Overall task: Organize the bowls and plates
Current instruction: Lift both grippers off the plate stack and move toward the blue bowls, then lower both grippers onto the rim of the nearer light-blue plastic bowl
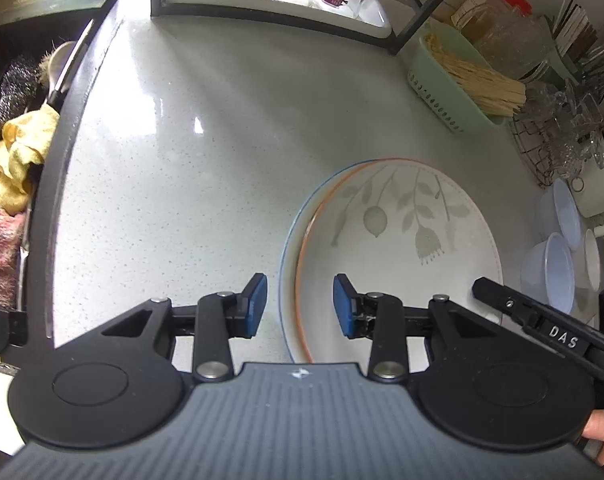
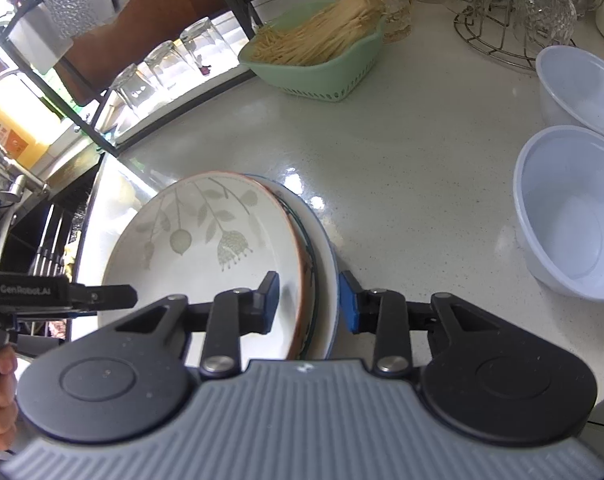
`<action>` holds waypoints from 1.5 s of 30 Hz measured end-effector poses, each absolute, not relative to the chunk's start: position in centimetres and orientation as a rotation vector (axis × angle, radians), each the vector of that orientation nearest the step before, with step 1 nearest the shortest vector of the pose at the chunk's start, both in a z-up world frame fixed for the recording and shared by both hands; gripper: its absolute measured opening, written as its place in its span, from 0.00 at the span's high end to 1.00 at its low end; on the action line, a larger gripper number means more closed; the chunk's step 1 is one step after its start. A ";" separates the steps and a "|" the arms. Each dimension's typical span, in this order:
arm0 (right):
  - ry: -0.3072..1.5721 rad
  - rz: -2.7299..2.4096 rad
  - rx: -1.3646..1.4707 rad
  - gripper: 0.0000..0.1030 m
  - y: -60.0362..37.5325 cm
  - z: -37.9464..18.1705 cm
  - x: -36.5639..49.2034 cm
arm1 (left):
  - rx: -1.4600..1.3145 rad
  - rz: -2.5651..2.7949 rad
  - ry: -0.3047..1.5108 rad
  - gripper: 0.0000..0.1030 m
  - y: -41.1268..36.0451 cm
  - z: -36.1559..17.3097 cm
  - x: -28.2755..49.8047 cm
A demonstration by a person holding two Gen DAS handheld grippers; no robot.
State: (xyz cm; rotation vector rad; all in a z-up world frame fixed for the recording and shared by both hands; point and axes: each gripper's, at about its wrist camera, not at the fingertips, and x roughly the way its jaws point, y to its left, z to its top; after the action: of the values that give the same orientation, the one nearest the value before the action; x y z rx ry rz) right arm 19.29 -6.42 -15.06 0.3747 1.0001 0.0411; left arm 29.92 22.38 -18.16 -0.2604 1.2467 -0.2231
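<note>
- Plates: a leaf-patterned plate [image 2: 206, 240] with an orange rim sits on a blue-rimmed plate [image 2: 329, 280], both stacked on the speckled countertop [image 1: 222, 140].
- Left gripper [image 1: 300, 305]: released, pads apart on either side of the stack's left rim, not gripping it.
- Right gripper [image 2: 310, 302]: released, pads apart astride the stack's right rim.
- Bowls: two translucent plastic bowls [image 2: 570, 212] stand right of the plates, apart from them.
- Green basket [image 2: 322, 68] of sticks stands farther back.
</note>
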 end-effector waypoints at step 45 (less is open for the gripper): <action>0.619 -0.054 0.334 0.66 -14.2 -3.7 11.9 | -0.029 -0.522 0.925 0.59 8.0 -5.2 24.3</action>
State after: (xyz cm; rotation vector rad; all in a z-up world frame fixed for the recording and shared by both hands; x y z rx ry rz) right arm 11.89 -14.23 -3.74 0.3337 0.6188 -0.0543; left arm 24.30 8.01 -5.21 -0.0288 0.9249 -0.5224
